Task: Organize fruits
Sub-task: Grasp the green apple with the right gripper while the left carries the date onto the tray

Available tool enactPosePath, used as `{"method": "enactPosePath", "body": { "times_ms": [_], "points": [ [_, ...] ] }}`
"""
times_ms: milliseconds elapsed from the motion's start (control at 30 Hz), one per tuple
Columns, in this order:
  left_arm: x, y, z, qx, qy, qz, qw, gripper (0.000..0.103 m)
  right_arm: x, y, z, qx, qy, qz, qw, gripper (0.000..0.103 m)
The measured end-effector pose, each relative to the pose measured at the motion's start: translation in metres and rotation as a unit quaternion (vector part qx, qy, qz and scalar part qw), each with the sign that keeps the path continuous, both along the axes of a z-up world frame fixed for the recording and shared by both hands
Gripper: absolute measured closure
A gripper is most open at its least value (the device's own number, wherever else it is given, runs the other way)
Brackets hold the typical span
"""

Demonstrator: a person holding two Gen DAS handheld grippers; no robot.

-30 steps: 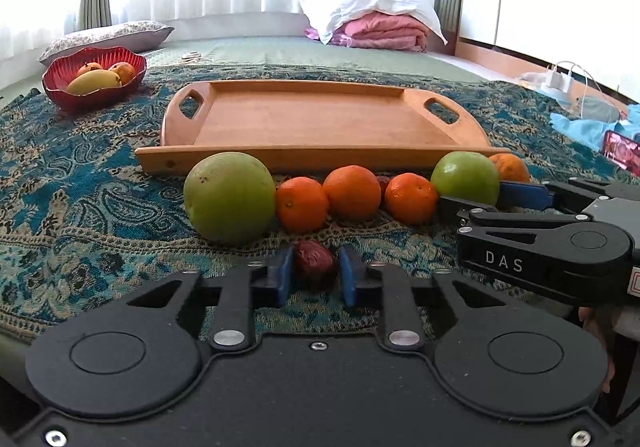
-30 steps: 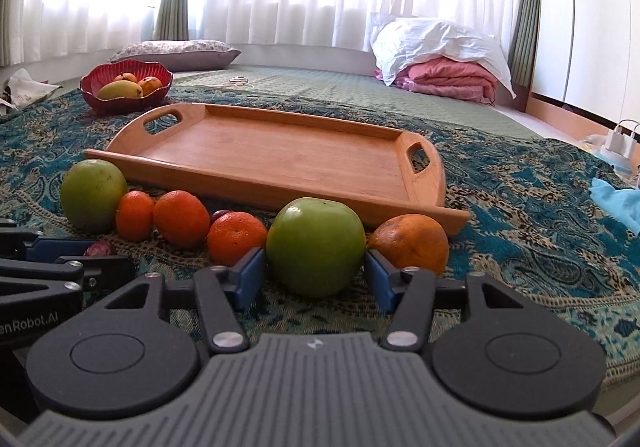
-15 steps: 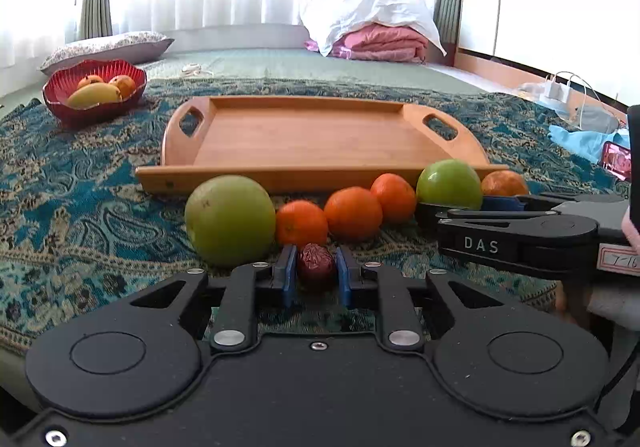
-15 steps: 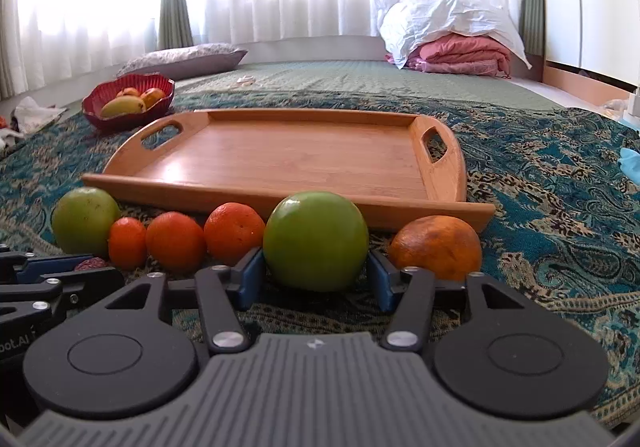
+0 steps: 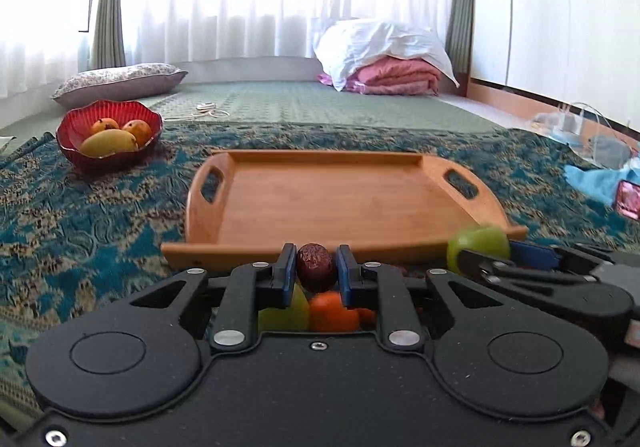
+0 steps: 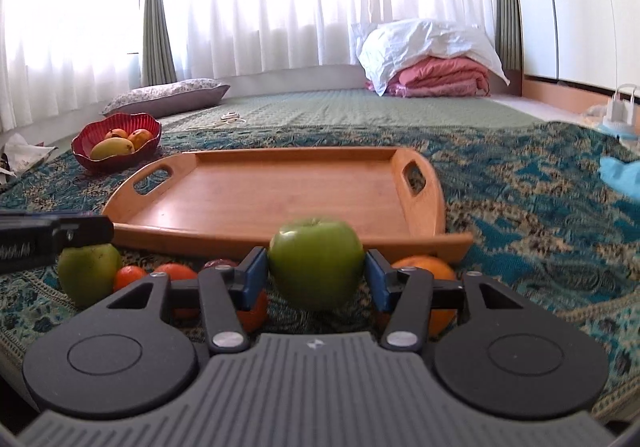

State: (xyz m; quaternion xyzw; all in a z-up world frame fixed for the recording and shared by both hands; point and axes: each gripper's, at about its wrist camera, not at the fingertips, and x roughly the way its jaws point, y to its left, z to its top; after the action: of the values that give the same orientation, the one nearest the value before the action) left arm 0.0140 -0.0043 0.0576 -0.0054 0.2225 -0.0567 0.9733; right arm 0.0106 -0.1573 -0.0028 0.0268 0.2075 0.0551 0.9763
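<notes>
My left gripper [image 5: 316,271] is shut on a small dark red date [image 5: 316,267] and holds it up in front of the near rim of the empty wooden tray [image 5: 340,199]. My right gripper [image 6: 316,279] is shut on a green apple [image 6: 316,261], lifted off the cloth before the tray [image 6: 280,191]; the apple also shows in the left wrist view [image 5: 478,247]. On the cloth below lie a large pale green fruit [image 6: 88,271], several small oranges [image 6: 176,273], another date [image 6: 218,263] and a bigger orange [image 6: 430,271].
A red bowl [image 5: 108,133] with a mango and other fruit stands at the back left. A patterned teal cloth [image 6: 540,207] covers the floor. A pillow [image 5: 116,83], folded pink bedding [image 6: 440,77] and a light blue cloth [image 5: 592,179] lie around.
Both grippers have risen from the cloth, the left lifting the date and the right lifting the green apple. The row of fruit now sits lower in both views.
</notes>
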Motion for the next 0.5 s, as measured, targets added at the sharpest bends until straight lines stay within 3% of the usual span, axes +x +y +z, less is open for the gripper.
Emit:
{"method": "enactPosePath", "body": {
  "times_ms": [200,500],
  "points": [
    [0.015,0.005,0.004,0.000,0.002,0.004,1.0000,0.083,0.014,0.007,0.000,-0.023,0.018,-0.004,1.000,0.047],
    [0.017,0.004,-0.004,-0.004,0.015,-0.006,0.9999,0.083,0.027,0.020,-0.008,-0.081,0.039,0.008,0.996,0.032]
  ]
}}
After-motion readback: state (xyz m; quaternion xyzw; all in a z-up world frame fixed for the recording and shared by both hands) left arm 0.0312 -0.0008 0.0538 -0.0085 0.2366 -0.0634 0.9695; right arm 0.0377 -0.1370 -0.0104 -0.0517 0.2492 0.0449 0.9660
